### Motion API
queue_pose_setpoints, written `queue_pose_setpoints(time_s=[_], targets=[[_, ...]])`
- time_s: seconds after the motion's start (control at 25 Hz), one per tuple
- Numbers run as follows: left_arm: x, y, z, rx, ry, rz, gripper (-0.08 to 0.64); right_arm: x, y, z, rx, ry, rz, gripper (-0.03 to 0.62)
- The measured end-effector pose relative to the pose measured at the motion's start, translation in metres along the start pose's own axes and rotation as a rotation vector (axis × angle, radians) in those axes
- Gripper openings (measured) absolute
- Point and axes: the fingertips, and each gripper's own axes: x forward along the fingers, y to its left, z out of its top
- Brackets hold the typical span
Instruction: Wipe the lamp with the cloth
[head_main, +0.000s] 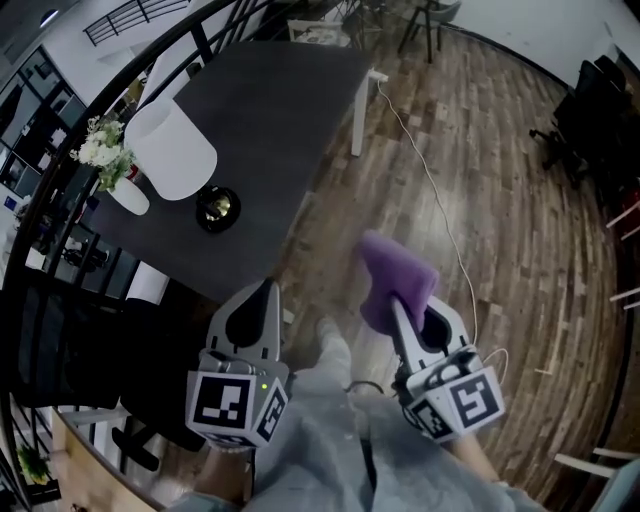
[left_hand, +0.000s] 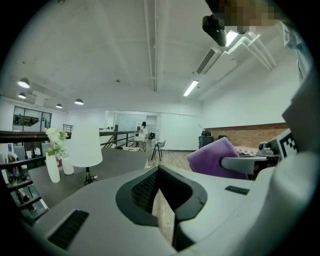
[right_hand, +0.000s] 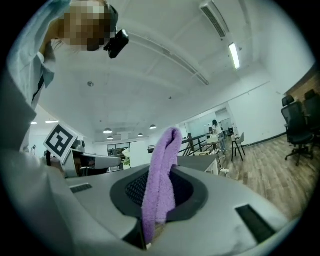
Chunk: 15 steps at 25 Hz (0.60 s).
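Note:
A white-shaded lamp (head_main: 172, 150) with a dark round base (head_main: 217, 208) stands on the dark table (head_main: 280, 110), ahead and to the left. The left gripper view shows the same lamp (left_hand: 86, 148) on the left. My right gripper (head_main: 399, 303) is shut on a purple cloth (head_main: 394, 278), which stands up from its jaws over the wooden floor. The cloth (right_hand: 161, 175) hangs folded between the jaws of the right gripper (right_hand: 167, 172). My left gripper (head_main: 267, 292) is held near the table's front edge, jaws together and nothing in them. Both grippers are well short of the lamp.
A white vase with white flowers (head_main: 108, 160) stands left of the lamp, beside a black railing (head_main: 60, 210). A white cable (head_main: 432, 190) runs across the wooden floor from the table's white leg (head_main: 358, 122). Black office chairs (head_main: 590, 110) stand at the far right.

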Motion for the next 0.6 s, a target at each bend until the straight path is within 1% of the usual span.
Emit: queue_pose_setpoints(time_s=[0.08,0.2,0.36,0.6], targets=[[0.016,0.006,0.004,0.017,0.007,0.007,0.002,0.018,-0.009,0.004,0.019,-0.001,0.012,0.051],[0.041,0.017,0.009,0.012,0.019,0.01,0.002,0.047,-0.02,0.009,0.02,0.005,0.023,0.051],[0.069,0.037,0.02,0.007,0.015,0.024,0.002,0.086,-0.03,0.018,0.013,0.007,0.047,0.051],[0.103,0.071,0.028,-0.017,0.005,0.055,0.002,0.144,-0.036,0.029,-0.032,0.023,0.112,0.051]])
